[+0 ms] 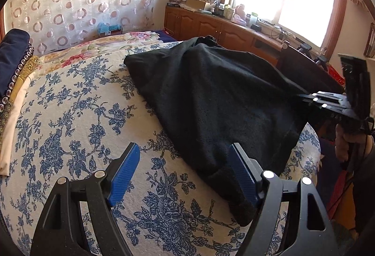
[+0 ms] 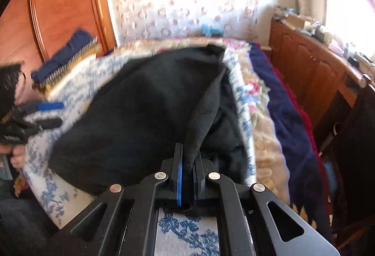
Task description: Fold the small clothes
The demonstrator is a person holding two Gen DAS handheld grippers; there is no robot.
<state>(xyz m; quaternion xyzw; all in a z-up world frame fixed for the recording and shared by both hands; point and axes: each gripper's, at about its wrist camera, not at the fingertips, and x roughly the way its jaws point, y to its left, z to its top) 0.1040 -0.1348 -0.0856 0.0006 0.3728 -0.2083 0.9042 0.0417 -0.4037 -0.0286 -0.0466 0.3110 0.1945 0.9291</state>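
Flanking black garment [image 1: 211, 103]: bare bedspread [image 1: 77, 115]

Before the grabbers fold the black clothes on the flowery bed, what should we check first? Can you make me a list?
1. Right gripper pinching the black garment: ok, its jaws are shut on a fold of cloth.
2. Left gripper ready to grab: ok, jaws wide open.
3. Left gripper holding cloth: not ok, one finger lies at the garment's near edge, but nothing is pinched yet.
4. Garment lying flat: not ok, it is bunched and lifted toward the right gripper.
5. Room on the floral bedspread: ok, bare cover shows beside the garment.
6. Which kind of garment: cannot tell.
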